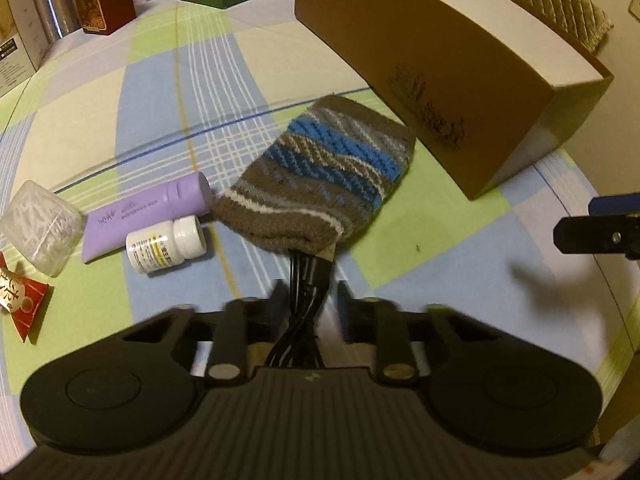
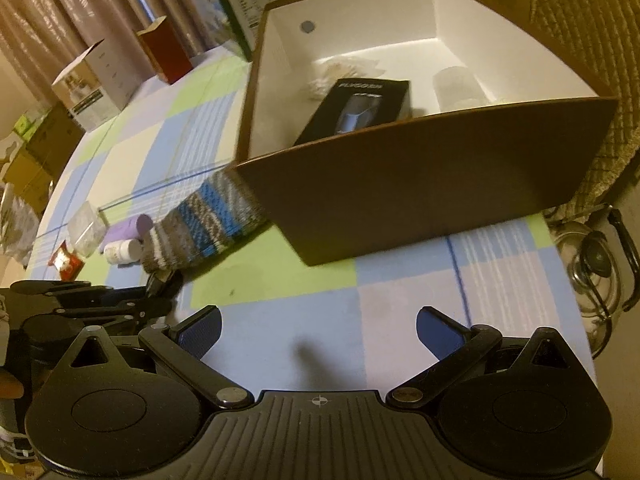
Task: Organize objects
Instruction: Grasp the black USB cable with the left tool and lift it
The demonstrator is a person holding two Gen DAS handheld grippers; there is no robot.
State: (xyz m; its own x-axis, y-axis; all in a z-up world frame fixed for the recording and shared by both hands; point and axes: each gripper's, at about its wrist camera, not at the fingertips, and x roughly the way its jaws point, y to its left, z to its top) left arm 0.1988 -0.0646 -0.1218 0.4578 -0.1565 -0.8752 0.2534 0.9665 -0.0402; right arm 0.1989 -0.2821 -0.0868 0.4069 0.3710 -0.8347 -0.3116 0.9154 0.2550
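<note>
Left gripper point(image 1: 306, 292): clamped on the near cuff of the striped knit sock point(image 1: 320, 176).
Right gripper point(image 2: 318, 334): jaws wide, nothing between them.
Sock: lay on the checked tablecloth point(image 1: 460, 300), touching the brown cardboard box point(image 2: 420, 200).
Advice: lift well clear of the wall (the toe would drag), then release inside.

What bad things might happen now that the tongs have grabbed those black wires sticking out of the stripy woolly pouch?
1. The left tongs pinch only the black cables, not the knitted pouch; lifted, the pouch might slide off.
2. The white pill bottle and purple tube lie right beside the pouch, so dragging it may roll them.
3. The brown box has a high wall, and a dangling pouch might catch its rim.
</note>
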